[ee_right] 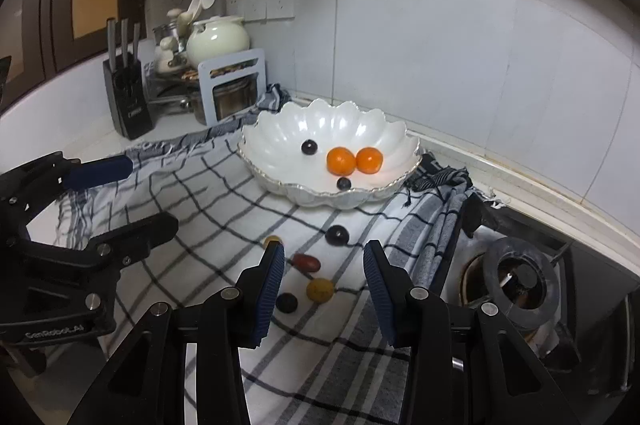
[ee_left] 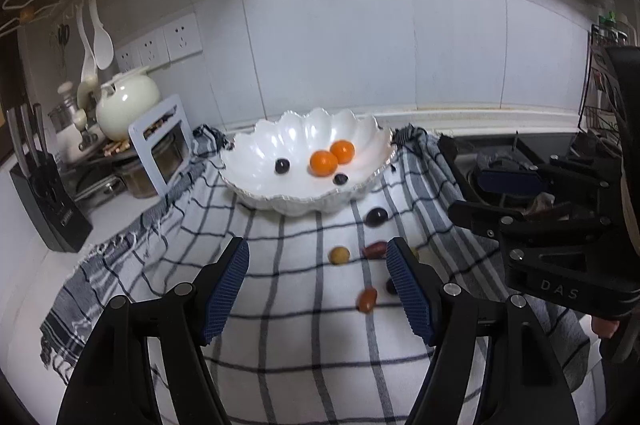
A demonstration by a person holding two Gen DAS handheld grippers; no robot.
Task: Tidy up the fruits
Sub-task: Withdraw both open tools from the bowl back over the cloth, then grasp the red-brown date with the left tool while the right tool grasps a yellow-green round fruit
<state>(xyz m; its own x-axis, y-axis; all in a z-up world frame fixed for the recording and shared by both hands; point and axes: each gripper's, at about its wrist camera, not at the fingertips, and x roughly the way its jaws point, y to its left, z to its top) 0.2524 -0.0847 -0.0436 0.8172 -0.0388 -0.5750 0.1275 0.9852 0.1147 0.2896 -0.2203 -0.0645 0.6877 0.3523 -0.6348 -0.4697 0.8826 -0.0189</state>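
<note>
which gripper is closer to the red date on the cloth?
Right. The right gripper frames the red date between open jaws; the left gripper sits to its left.

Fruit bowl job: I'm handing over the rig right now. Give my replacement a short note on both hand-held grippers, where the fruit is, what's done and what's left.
Left hand-held gripper: open, empty, above the checked cloth.
Right hand-held gripper: open, empty, over the loose fruit.
Done: two oranges and two dark grapes lie in the white scalloped bowl.
Left: on the cloth, a large dark grape, a red date, a yellow fruit, a small dark grape, and another yellow fruit partly behind a finger.
</note>
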